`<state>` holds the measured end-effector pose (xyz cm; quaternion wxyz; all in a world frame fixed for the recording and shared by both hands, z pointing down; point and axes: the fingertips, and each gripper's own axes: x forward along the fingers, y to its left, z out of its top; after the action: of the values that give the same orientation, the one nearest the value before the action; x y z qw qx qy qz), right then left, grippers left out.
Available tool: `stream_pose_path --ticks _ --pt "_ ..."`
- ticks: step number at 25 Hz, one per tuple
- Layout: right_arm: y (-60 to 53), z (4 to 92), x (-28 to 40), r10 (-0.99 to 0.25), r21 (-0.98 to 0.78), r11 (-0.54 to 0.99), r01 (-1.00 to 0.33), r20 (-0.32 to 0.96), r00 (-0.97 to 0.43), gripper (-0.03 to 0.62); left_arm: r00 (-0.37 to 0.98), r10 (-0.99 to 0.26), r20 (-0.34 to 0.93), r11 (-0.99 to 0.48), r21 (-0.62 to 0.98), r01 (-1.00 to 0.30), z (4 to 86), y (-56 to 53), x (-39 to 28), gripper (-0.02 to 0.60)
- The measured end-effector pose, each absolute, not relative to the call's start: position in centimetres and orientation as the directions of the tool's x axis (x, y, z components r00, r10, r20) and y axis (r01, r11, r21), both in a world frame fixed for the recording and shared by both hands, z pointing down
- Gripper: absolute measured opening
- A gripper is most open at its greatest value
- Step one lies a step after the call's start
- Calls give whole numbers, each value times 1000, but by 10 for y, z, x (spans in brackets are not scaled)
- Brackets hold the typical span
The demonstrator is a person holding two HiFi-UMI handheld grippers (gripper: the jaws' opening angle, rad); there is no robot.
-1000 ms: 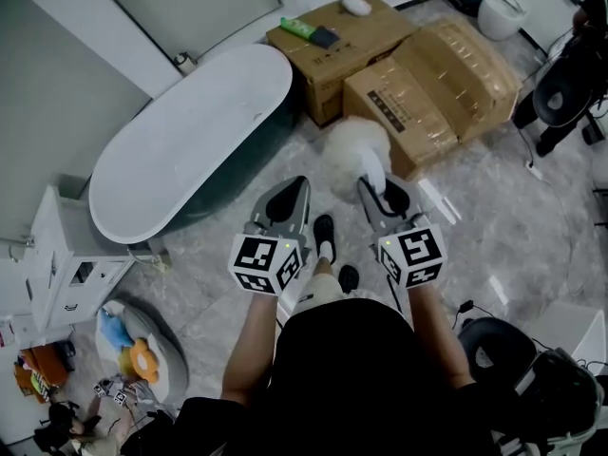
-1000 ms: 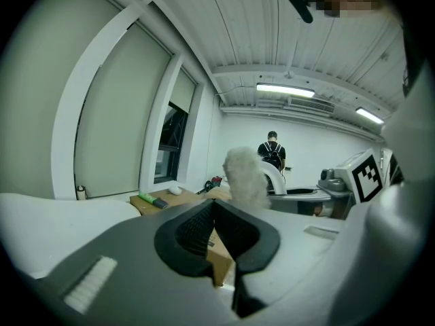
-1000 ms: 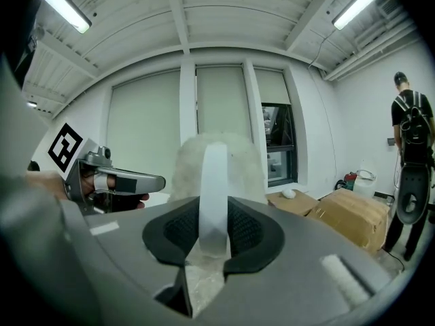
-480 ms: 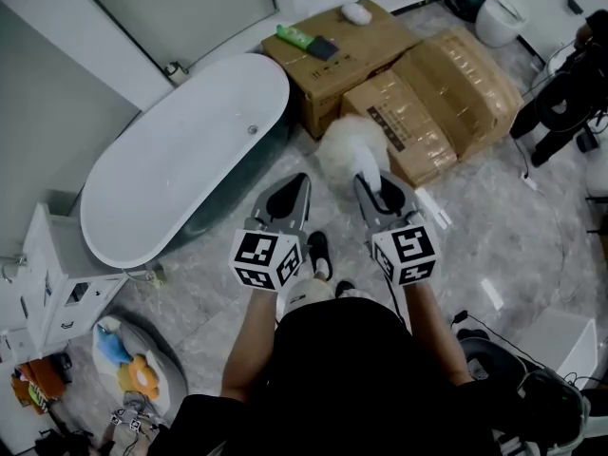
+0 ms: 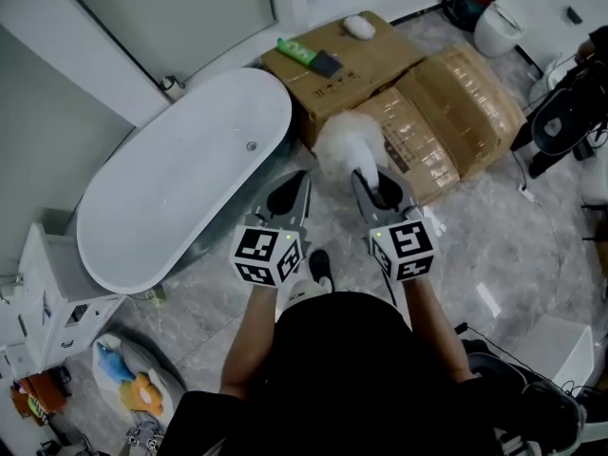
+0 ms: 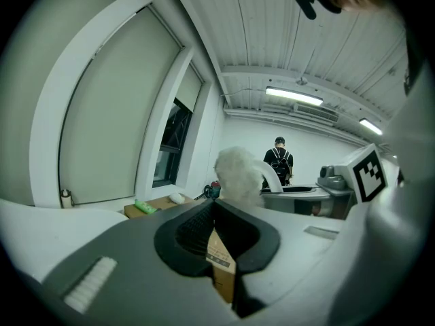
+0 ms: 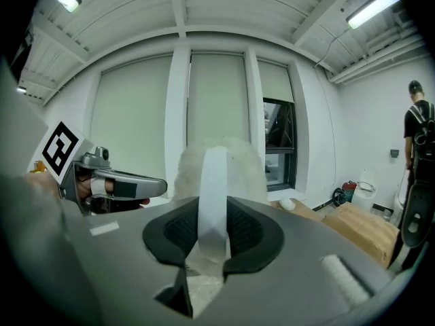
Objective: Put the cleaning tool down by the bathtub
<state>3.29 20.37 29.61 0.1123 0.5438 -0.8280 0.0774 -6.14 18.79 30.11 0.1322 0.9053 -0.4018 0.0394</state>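
Your right gripper (image 5: 378, 186): jaws clamped on the cleaning tool (image 5: 344, 142) handle.
Your left gripper (image 5: 290, 196): jaws together, empty.
Bathtub (image 5: 180, 174): on your left.

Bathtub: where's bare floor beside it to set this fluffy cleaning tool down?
Bare marble floor lies along the near side of the bathtub, between it and the person's shoe. The gap toward the cardboard boxes is narrow, and the toys by the white cabinet crowd the tub's left end.

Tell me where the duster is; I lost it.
The duster is mid head view, in the right hand-held gripper, between bathtub and cardboard boxes.
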Motion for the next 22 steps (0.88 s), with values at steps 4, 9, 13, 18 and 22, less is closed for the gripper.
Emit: stream_pose_path --ticks 4,9,13,18,22 --pt "179 301 26 -887 -9 385 -923 273 -373 91 686 -707 172 -656 204 -727 303 164 -66 -2" --pt "160 304 17 -887 -7 376 -927 286 -362 91 688 -705 173 -658 203 -726 304 143 -75 -2" --pt "151 309 13 -887 -12 368 -930 297 -355 91 690 -700 184 -658 211 -723 309 136 -81 -2" --pt "138 309 11 -886 -7 365 -931 303 -350 91 693 -694 198 -657 220 -721 315 125 -83 -2" --pt "120 313 13 -882 -15 372 -928 307 -359 91 686 -701 197 -649 223 -727 318 109 -81 -2"
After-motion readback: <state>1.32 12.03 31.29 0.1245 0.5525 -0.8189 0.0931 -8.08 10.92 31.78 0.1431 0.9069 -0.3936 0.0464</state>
